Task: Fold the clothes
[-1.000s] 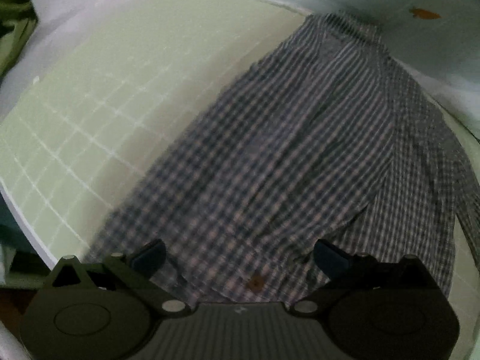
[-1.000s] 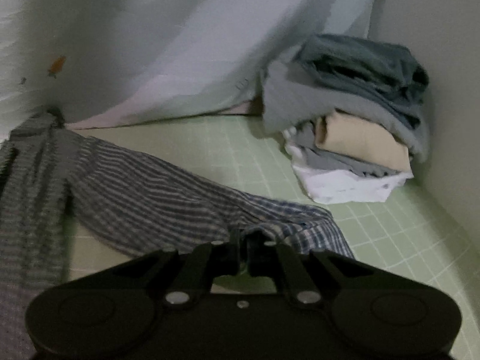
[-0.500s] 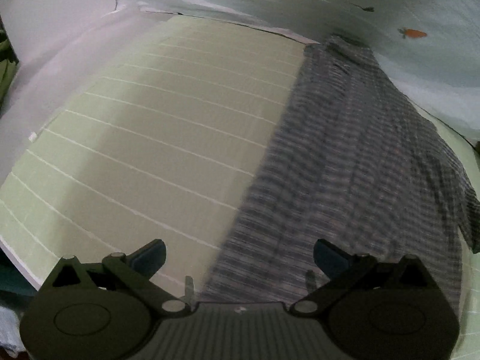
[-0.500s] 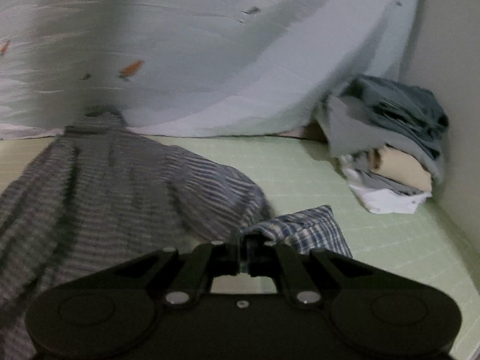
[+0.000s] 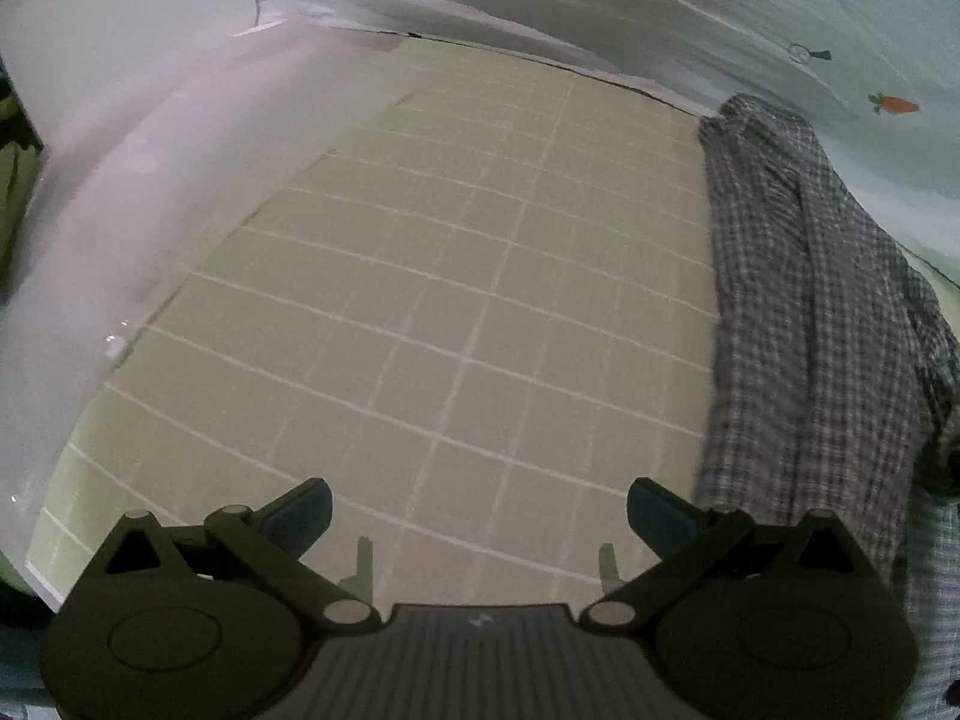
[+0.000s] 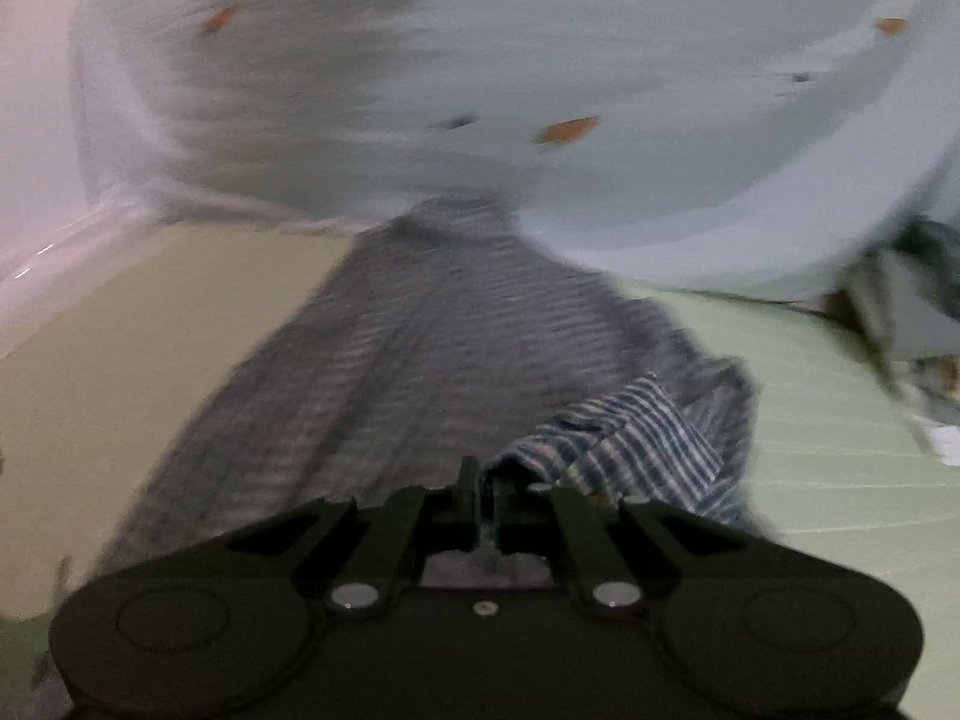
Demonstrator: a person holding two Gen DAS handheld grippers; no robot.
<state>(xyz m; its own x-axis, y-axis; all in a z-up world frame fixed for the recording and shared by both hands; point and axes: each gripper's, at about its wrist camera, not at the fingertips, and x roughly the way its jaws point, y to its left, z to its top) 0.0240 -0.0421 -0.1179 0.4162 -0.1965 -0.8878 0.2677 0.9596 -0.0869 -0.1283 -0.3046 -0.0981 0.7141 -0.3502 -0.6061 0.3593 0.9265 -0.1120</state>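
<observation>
A blue-grey plaid shirt (image 5: 804, 324) lies lengthwise on the green grid mat (image 5: 456, 312), at the right edge of the left wrist view. My left gripper (image 5: 480, 507) is open and empty, over bare mat to the left of the shirt. In the right wrist view the shirt (image 6: 420, 360) runs away from me toward the back. My right gripper (image 6: 483, 483) is shut on the shirt's sleeve (image 6: 636, 444), which is folded in over the shirt body. This view is blurred.
A pale sheet with carrot prints (image 5: 720, 30) hangs behind the mat. A pile of folded clothes (image 6: 912, 300) sits at the back right. A white surface (image 5: 120, 192) borders the mat on the left.
My left gripper swung left off the shirt to bare mat. My right gripper carried the sleeve leftward over the shirt body, and the clothes pile slid toward the right edge.
</observation>
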